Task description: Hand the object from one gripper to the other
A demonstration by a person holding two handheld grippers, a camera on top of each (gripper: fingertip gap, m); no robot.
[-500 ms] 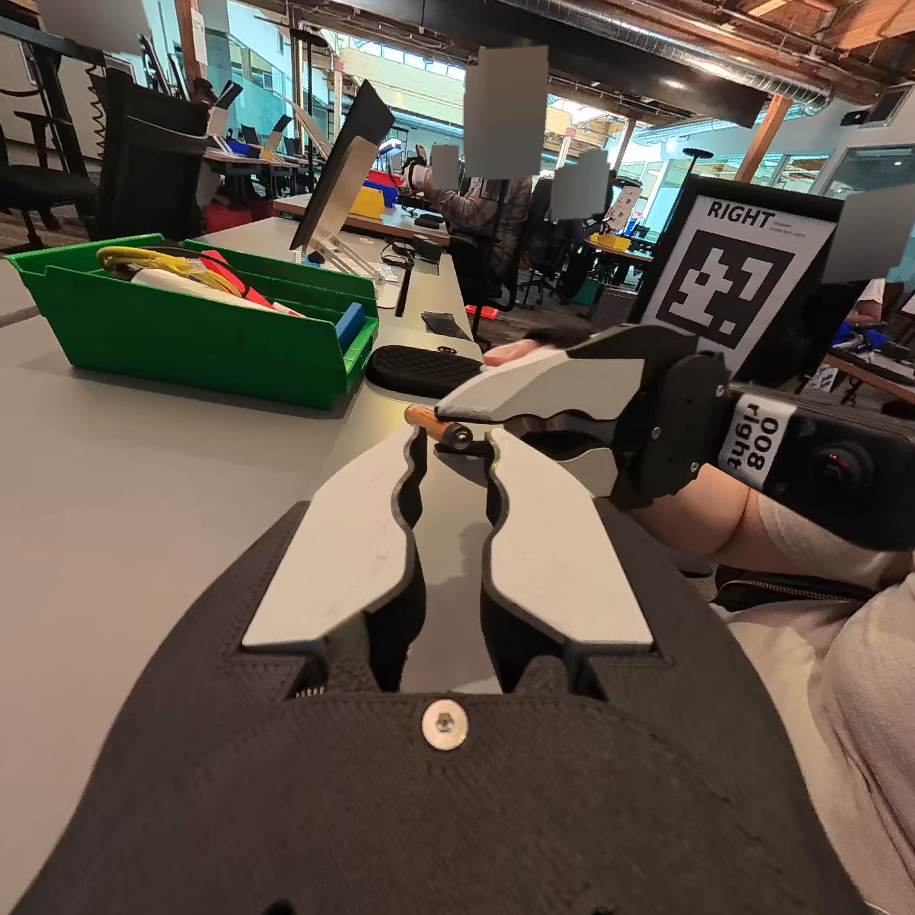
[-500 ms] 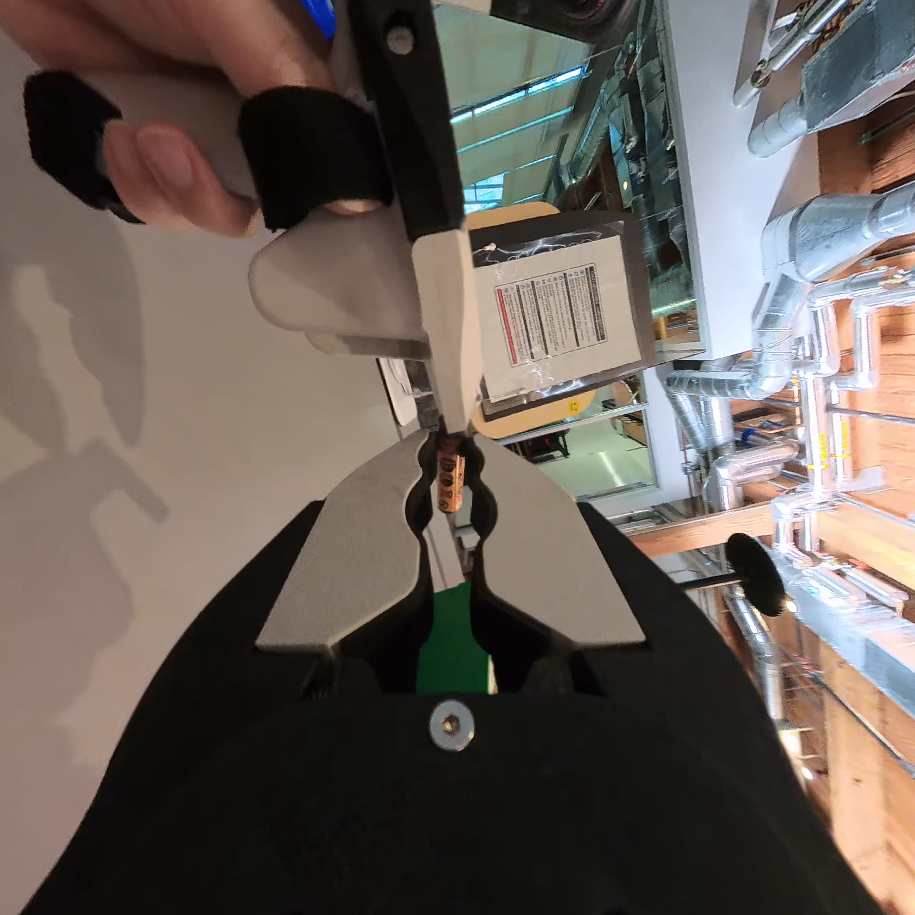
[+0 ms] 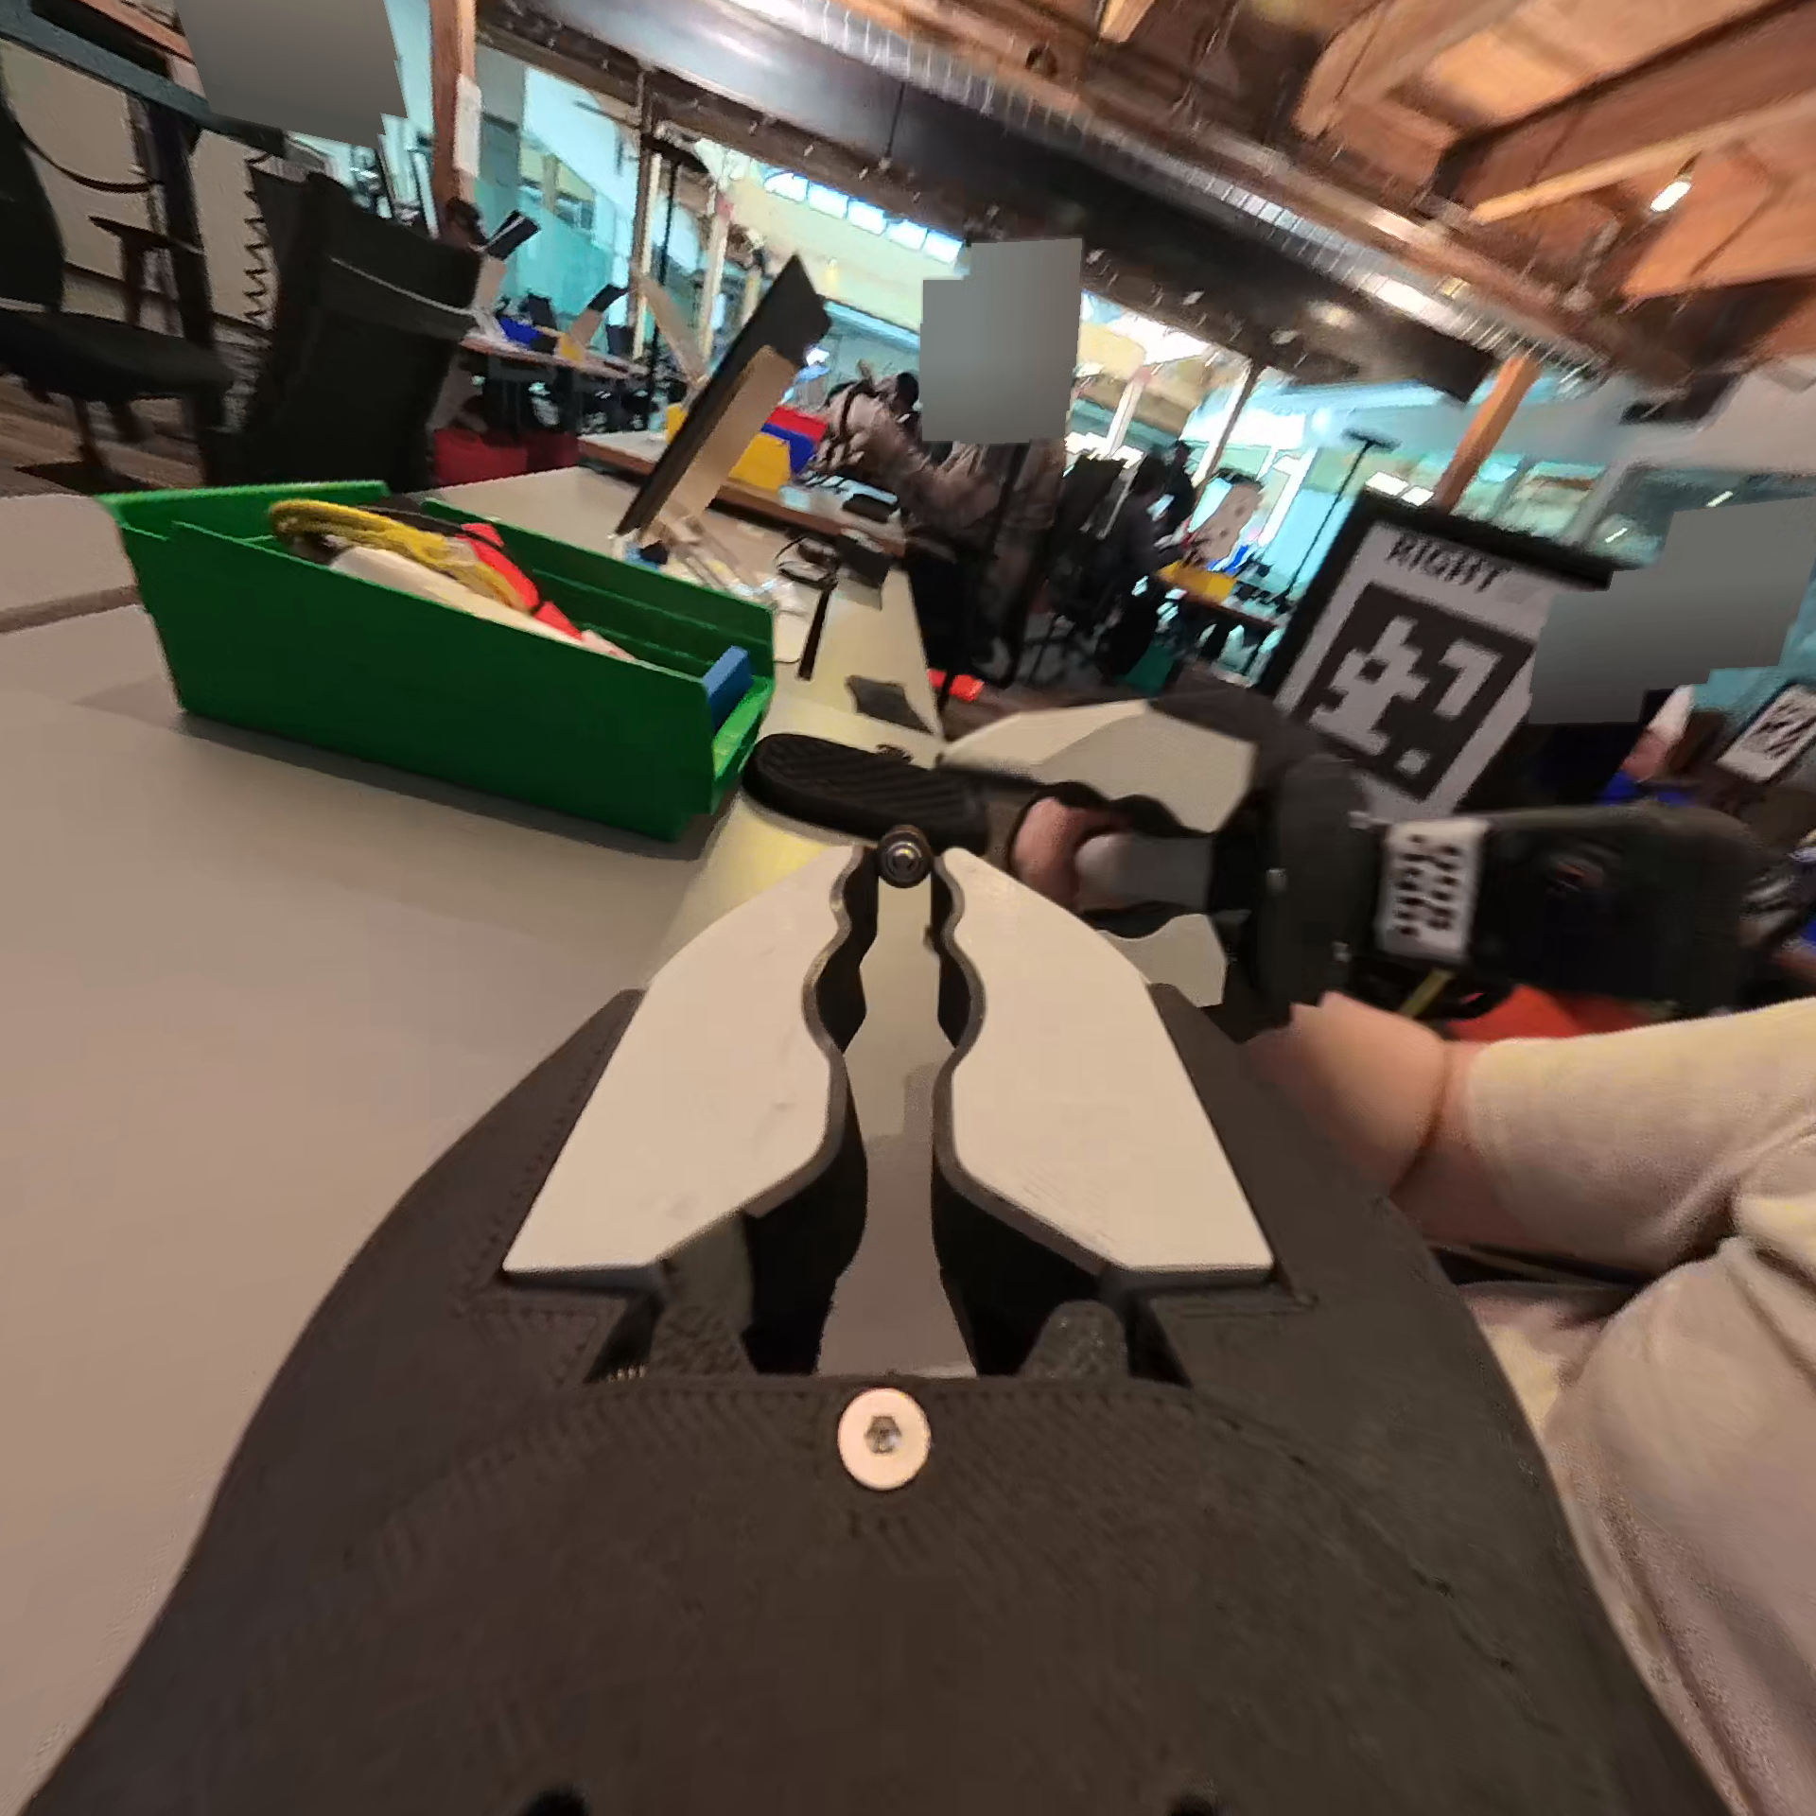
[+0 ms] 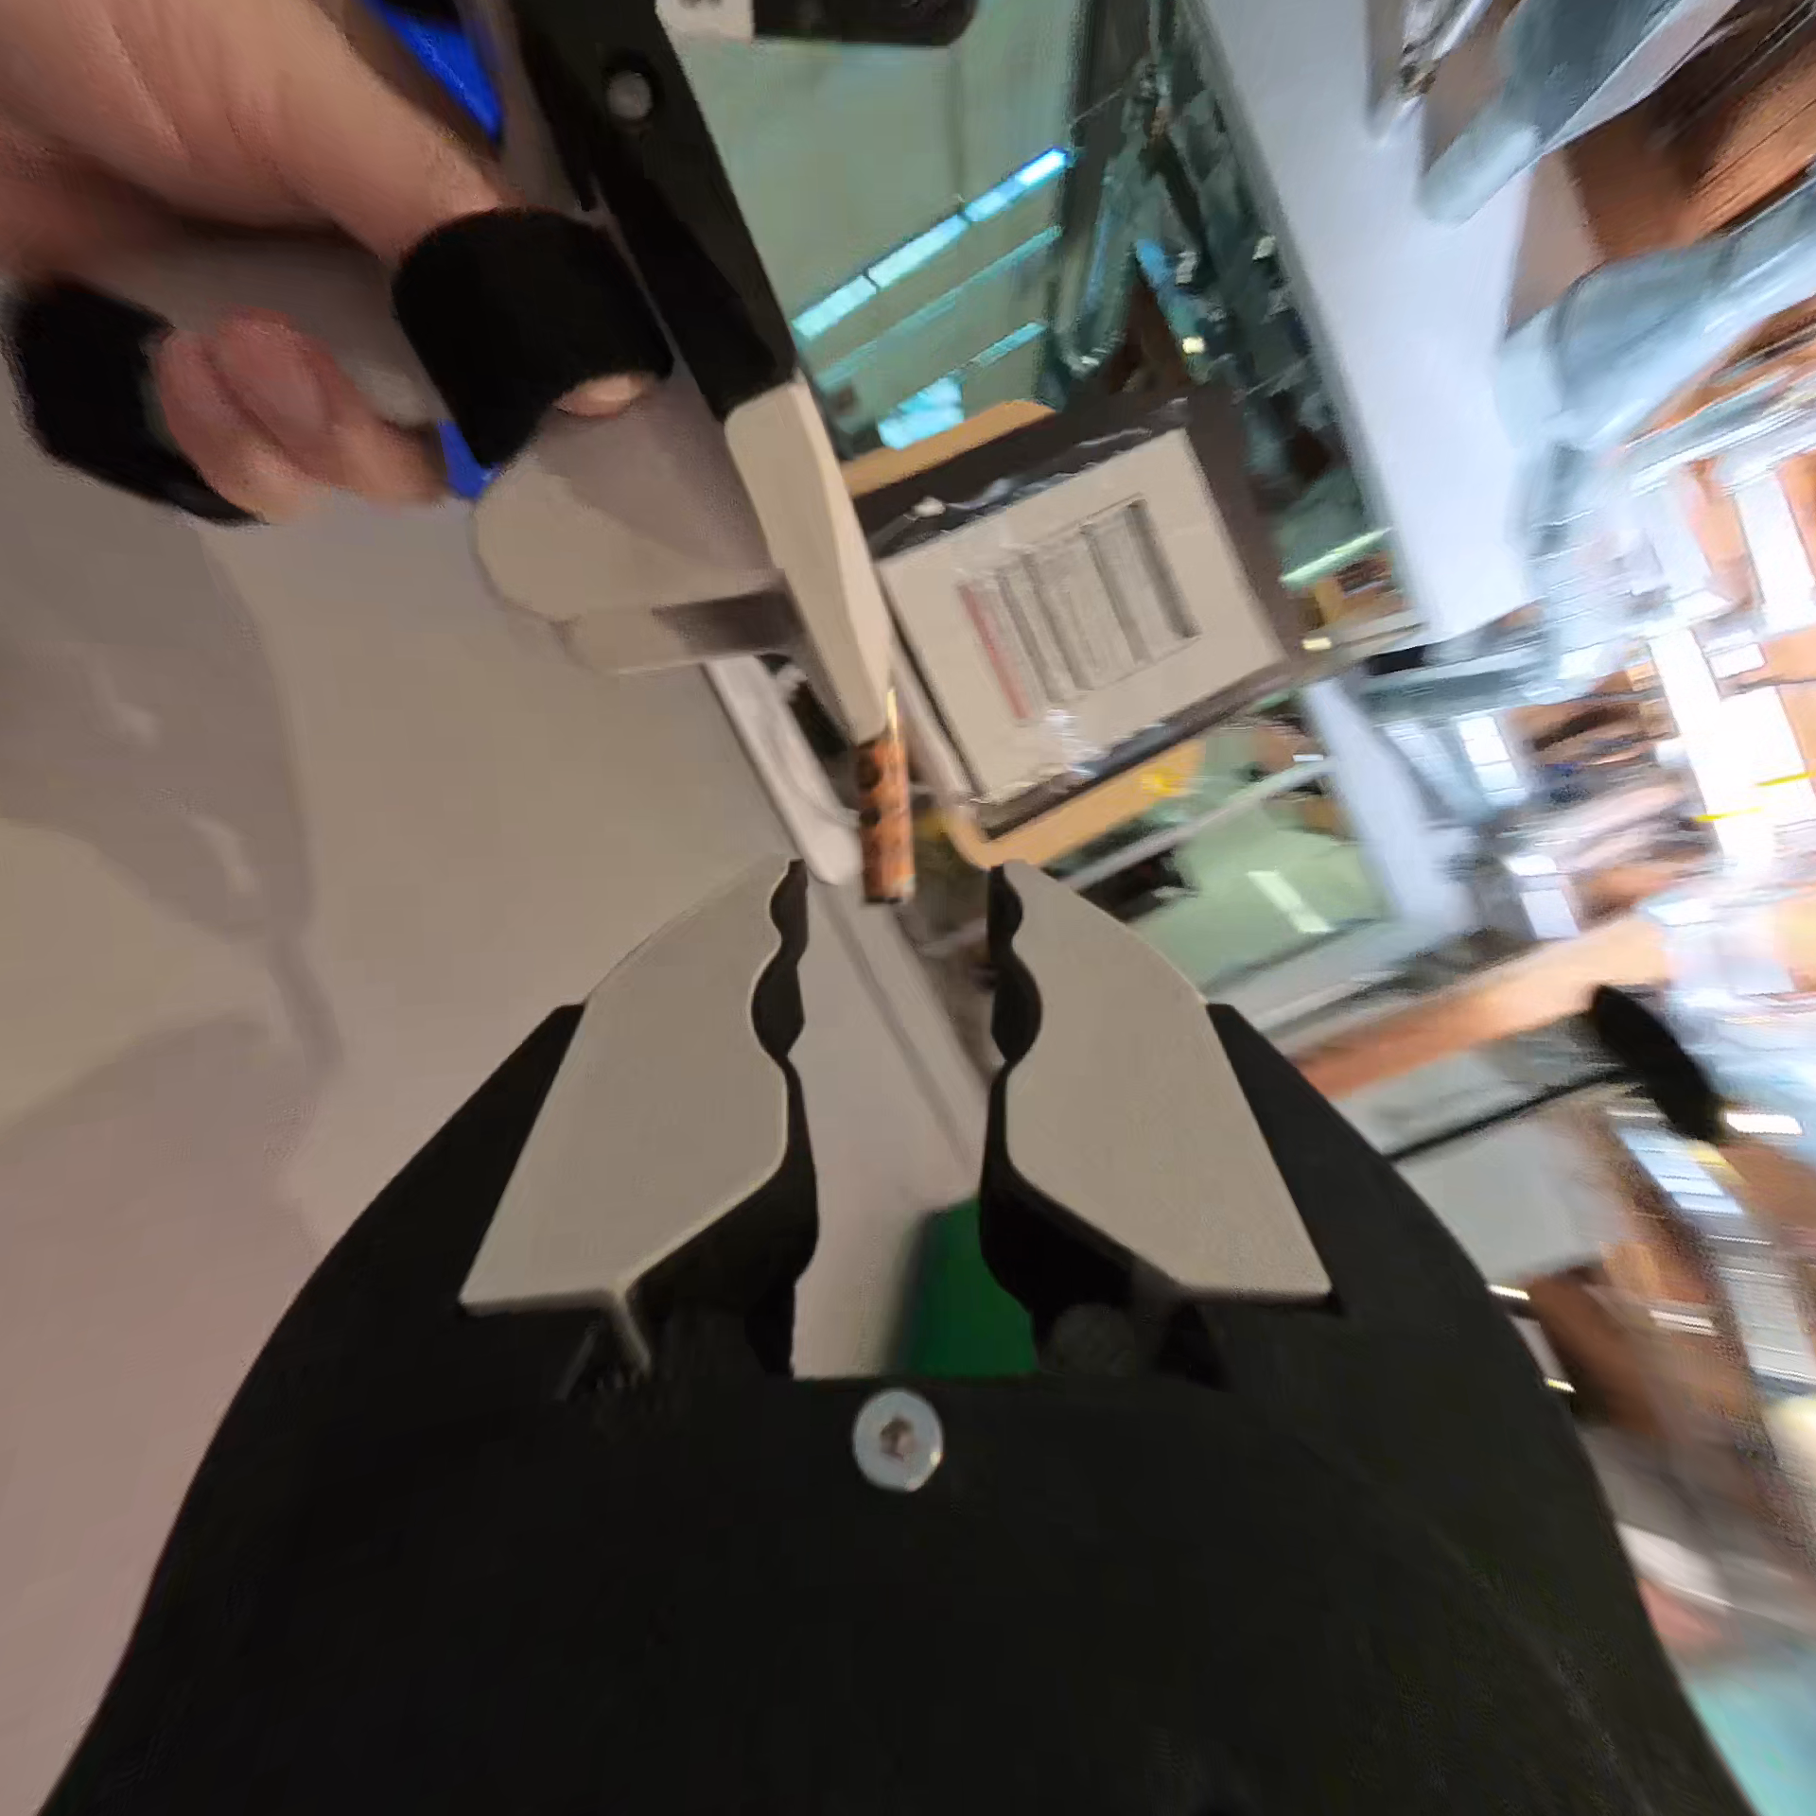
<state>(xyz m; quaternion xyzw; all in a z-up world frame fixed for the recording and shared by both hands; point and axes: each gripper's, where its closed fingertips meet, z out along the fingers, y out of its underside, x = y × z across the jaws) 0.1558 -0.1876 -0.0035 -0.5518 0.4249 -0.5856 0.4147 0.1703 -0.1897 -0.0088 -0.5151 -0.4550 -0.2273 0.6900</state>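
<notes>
While left hand-held gripper pinches battery (right agape), green bin holds cloths.

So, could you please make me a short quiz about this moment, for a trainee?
1. True or false: the right tool is shut on the battery.
2. What colour is the bin on the table? A red, B green, C blue.
3. Short answer: which tool holds the battery?

Key: 1. False, its jaws stand apart. 2. B. 3. The left tool.
</notes>
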